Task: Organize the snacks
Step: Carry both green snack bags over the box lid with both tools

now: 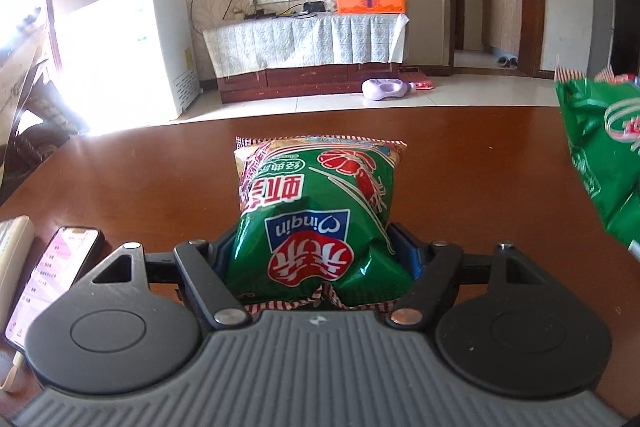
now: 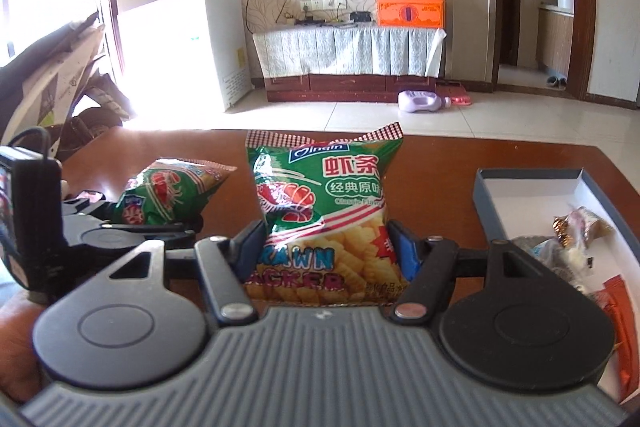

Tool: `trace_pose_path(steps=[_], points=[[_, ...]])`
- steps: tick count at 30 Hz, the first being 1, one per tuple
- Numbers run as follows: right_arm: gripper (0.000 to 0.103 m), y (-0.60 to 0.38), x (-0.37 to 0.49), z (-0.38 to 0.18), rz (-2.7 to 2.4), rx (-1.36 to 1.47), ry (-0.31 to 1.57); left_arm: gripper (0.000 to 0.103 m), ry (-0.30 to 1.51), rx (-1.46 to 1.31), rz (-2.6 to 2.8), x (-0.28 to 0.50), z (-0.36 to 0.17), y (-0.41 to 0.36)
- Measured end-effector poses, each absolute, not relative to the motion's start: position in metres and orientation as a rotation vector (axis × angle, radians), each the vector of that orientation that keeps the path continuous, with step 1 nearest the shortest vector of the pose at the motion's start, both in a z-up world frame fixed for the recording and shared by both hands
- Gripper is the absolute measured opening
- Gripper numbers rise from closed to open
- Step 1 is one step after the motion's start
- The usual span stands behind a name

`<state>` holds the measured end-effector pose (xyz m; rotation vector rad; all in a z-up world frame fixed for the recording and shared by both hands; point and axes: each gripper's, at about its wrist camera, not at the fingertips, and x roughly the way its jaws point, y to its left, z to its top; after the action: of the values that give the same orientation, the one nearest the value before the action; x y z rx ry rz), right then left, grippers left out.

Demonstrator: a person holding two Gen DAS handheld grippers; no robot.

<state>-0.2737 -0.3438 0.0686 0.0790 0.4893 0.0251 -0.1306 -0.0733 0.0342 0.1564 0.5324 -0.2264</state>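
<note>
Both prawn cracker bags (image 1: 316, 223) (image 2: 324, 215) are clamped, one per gripper (image 1: 316, 251) (image 2: 326, 255); neither is yet placed in the box (image 2: 532, 179), right of them, part-filled.

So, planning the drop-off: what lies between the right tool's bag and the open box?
Only bare table, seen in the right wrist view between the prawn cracker bag and the box.

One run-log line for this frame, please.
left gripper: shut on prawn cracker bag | right gripper: shut on second bag | white box: holds snacks
</note>
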Motion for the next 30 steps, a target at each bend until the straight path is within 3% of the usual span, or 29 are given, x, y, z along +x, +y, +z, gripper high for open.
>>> trace_pose_path(steps=[30], points=[[0.069,-0.440,-0.333,0.072,-0.133,0.110,0.404,0.079,0.441,0.213,-0.503,-0.211,0.064,-0.276]])
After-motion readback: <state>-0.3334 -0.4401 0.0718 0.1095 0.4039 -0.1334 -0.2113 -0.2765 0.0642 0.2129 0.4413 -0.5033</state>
